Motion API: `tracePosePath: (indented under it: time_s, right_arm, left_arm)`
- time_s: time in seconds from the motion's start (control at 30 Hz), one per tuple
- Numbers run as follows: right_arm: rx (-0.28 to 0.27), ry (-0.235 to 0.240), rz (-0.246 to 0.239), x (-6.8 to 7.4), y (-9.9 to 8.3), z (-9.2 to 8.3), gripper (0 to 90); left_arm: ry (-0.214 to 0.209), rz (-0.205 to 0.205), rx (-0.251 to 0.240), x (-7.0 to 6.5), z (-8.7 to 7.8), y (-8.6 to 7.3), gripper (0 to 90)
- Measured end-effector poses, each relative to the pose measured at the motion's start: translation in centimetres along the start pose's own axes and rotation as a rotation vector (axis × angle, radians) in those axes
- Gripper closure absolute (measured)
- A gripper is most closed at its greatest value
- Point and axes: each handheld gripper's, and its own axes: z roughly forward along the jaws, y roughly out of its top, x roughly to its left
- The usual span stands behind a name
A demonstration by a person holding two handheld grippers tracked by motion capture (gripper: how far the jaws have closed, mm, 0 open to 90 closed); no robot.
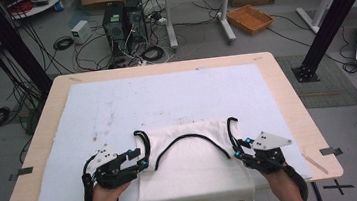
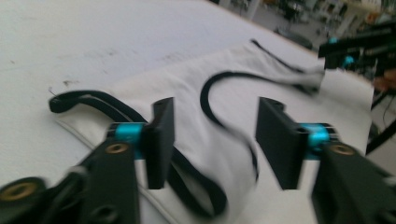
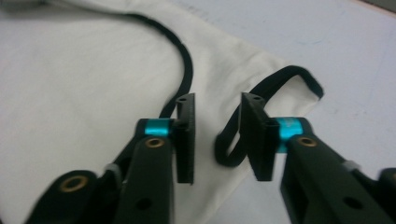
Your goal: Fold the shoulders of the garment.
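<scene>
A light wooden table (image 1: 287, 99) fills the middle of the high view, and a large white mat (image 1: 117, 107) covers most of its top. On the near part of the mat lies a white cloth tote bag (image 1: 194, 174), flat, with its lower end hanging a little over the table's near edge. The bag's mouth points away from the person. One black strap (image 1: 190, 138) curves in an arch across the bag's upper face. Two more black strap loops stick out at the top corners: a left loop (image 1: 142, 137) and a right loop (image 1: 230, 125).

A person's forearms come in from the bottom edge, one on each side of the bag. The left tool (image 1: 144, 160) sits at the bag's upper left corner, just beside the left loop. In the left gripper view, the left tool (image 2: 212, 140) has its jaws apart, with the cloth and a blurred black strap (image 2: 219, 126) lying below the gap; the pads press on nothing. The right tool (image 1: 237, 150) sits at the bag's upper right edge, near the right loop. In the right gripper view, the right tool (image 3: 217, 135) stands with a narrower gap, open, and a fold of black strap (image 3: 229, 144) lies in and under that gap without being pinched.
</scene>
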Motion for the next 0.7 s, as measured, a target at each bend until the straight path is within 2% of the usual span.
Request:
tracePosePath:
  time_s: [0.07,0.1,0.23,0.33,0.37,0.43,0.47,0.57,0.6,0.63,0.67,0.7]
  right_arm:
    - [-0.027,-0.001,0.014,-0.3,0.2,0.0,66.5]
    - [-0.017,0.007,0.01,-0.4,0.3,0.3,69.3]
    - [0.082,0.041,-0.047,0.3,-0.1,2.5,75.8]
    - [0.153,0.03,-0.082,0.3,-0.6,3.2,76.6]
    - [0.167,0.03,-0.08,0.3,-0.9,3.2,76.6]
    - [0.163,0.035,-0.071,0.0,-1.1,2.8,74.8]
    - [0.16,0.035,-0.068,-0.2,-1.1,2.6,67.5]
    - [0.062,0.002,0.002,-1.1,-1.0,1.9,40.7]
    - [0.062,0.002,0.002,-1.1,-1.0,1.9,40.7]
    - [0.029,-0.013,0.018,-1.5,-0.8,1.6,35.1]
    - [0.029,-0.013,0.018,-1.5,-0.8,1.6,35.1]
    - [-0.007,-0.038,0.027,-1.9,-0.7,1.2,29.4]
  left_arm:
    - [0.022,-0.006,-0.042,0.3,-0.2,0.3,42.2]
    - [0.033,-0.004,-0.057,0.4,-0.2,0.4,41.1]
    - [0.071,-0.008,-0.093,1.0,0.0,0.7,37.5]
    - [0.094,-0.005,-0.108,1.4,0.3,1.0,32.9]
    - [0.093,-0.003,-0.106,1.5,0.4,1.1,28.9]
    - [0.106,0.007,-0.098,1.7,0.8,1.2,27.3]
    - [0.11,0.015,-0.093,1.8,0.9,1.2,27.3]
    - [0.129,0.054,-0.092,1.8,1.0,1.2,27.3]
    - [0.129,0.054,-0.092,1.8,1.0,1.2,27.3]
    - [0.135,0.067,-0.093,1.8,0.9,1.3,27.3]
    - [0.135,0.067,-0.093,1.8,0.9,1.3,27.3]
    - [0.14,0.083,-0.092,2.0,0.7,1.3,27.3]
